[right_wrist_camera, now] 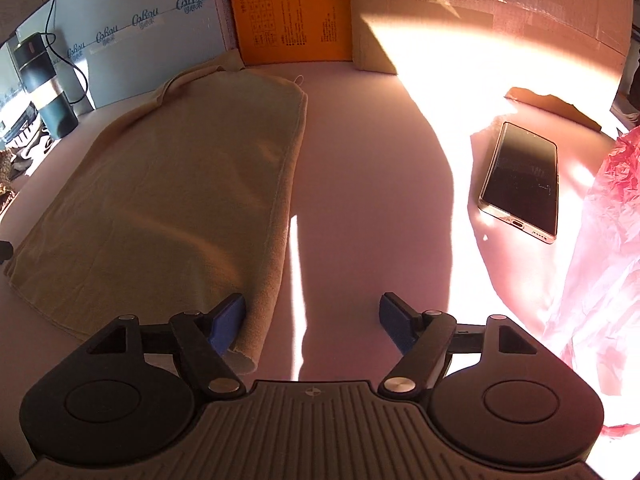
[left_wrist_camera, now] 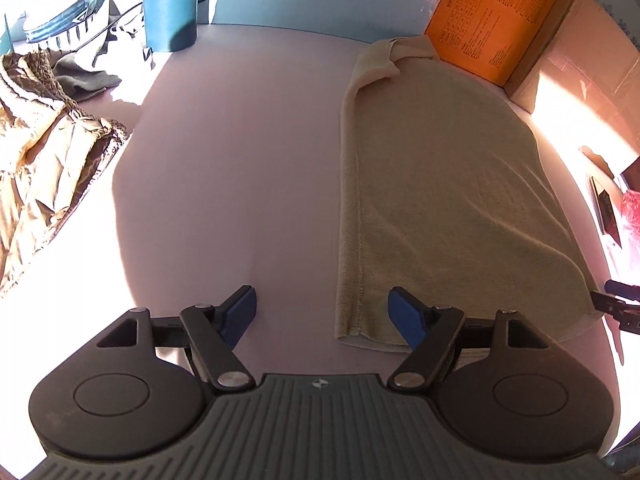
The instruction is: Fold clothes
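A beige cloth point(left_wrist_camera: 444, 184) lies flat on the pink table, folded into a long strip running away from me. It also shows in the right wrist view point(right_wrist_camera: 168, 196). My left gripper point(left_wrist_camera: 322, 312) is open and empty, just above the table at the cloth's near left corner, its right pad over the hem. My right gripper point(right_wrist_camera: 312, 320) is open and empty at the cloth's near right corner, its left pad over the cloth's edge. The right gripper's tip shows at the far right edge of the left wrist view point(left_wrist_camera: 618, 304).
A crumpled tan jacket point(left_wrist_camera: 44, 152) lies at the left. An orange box point(left_wrist_camera: 500, 16) and cardboard point(right_wrist_camera: 480, 12) stand behind the cloth. A phone point(right_wrist_camera: 520, 184) and a red plastic bag point(right_wrist_camera: 604, 248) lie at the right. A dark bottle point(right_wrist_camera: 44, 84) stands at the back left.
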`<action>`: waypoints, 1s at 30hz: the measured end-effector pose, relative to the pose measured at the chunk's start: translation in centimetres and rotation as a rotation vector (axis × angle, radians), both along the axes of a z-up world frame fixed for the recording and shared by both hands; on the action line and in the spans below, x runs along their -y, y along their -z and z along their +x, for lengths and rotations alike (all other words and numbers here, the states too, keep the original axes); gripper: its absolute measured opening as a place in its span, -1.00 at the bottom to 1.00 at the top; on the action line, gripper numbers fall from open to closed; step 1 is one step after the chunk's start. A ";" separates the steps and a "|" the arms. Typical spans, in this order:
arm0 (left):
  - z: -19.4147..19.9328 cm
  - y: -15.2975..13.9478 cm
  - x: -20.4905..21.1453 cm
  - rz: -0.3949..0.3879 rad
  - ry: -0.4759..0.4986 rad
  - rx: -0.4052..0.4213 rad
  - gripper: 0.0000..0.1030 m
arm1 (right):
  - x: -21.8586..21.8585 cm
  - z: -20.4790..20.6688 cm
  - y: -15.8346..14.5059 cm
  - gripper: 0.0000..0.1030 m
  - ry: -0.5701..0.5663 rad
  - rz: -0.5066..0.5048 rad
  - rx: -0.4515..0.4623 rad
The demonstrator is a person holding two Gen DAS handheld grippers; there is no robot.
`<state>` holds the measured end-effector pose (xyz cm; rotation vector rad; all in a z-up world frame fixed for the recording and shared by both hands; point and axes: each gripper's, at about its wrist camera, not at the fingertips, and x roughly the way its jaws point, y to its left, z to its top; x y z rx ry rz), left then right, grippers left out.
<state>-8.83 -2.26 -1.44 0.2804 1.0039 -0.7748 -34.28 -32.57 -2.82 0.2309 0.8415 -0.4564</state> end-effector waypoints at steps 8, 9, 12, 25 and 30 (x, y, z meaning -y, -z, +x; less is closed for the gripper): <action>1.0 0.1 -4.6 0.086 -0.064 0.049 0.37 | 0.0 -2.0 -2.6 0.52 -0.076 -0.023 0.011; 1.3 -0.1 -4.9 0.069 -0.079 0.038 0.37 | 0.0 -1.8 -3.2 0.54 -0.105 0.004 0.067; 1.8 -1.1 -4.7 -0.003 -0.097 0.022 0.37 | -0.3 0.8 -4.0 0.54 -0.187 0.105 0.136; 0.7 -2.7 -2.0 -0.104 -0.029 0.000 0.47 | -3.8 7.6 -1.7 0.48 -0.494 0.661 0.055; 1.0 -2.3 -1.5 -0.125 -0.054 -0.030 0.47 | -2.4 9.4 -2.2 0.55 -0.380 0.507 0.130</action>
